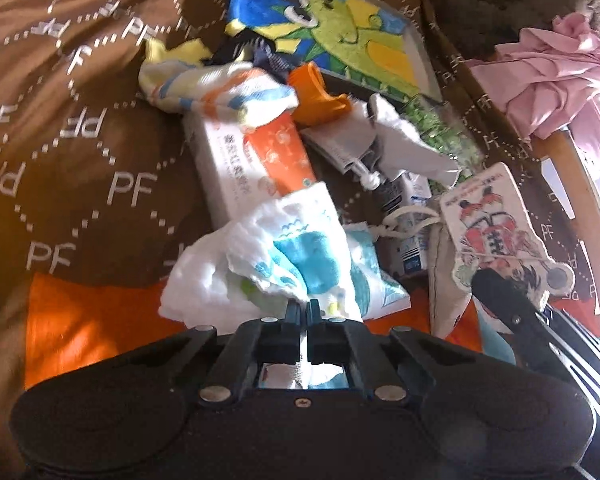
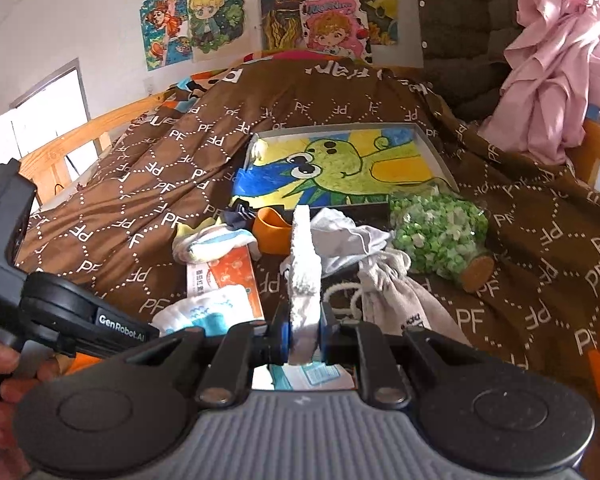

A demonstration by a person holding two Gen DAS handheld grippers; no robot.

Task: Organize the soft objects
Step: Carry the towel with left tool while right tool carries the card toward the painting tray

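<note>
Left wrist view is showing the left gripper [image 1: 303, 307] pinching a crinkled white gauze cloth printed with blue whales [image 1: 284, 264], its black jaws nearly touching with the soft fabric bunching up between them just above the brown quilted bedspread patterned with white dotted diamonds and PF letters [image 1: 80, 128]. Right wrist view is showing the right gripper [image 2: 303, 328] clamping a flat, nubbly white terry card-shaped piece [image 2: 304, 268] edge-on between blue-padded fingers [image 2: 284, 336]; in the left view its printed face, a red and white cartoon figure [image 1: 492, 232], is facing the camera at the right. Just beyond the whale cloth, a long white and orange cardboard box [image 1: 252, 160] is lying flat, with a striped white, blue and orange sock [image 1: 224, 88] draping over its far end. Beside it, an orange fabric cup-like piece [image 2: 272, 230], a limp grey-white cloth [image 2: 344, 240] and a beige drawstring linen pouch [image 2: 392, 296] are crowding together. Near them, a clear round bottle filled with green flakes and stopped with a cork [image 2: 440, 236] is lying on its side. Farther back, a framed green cartoon dinosaur picture [image 2: 340, 168] is resting on the bedspread, and a crumpled pink satin garment [image 2: 556, 76] is hanging at the right, well apart.
</note>
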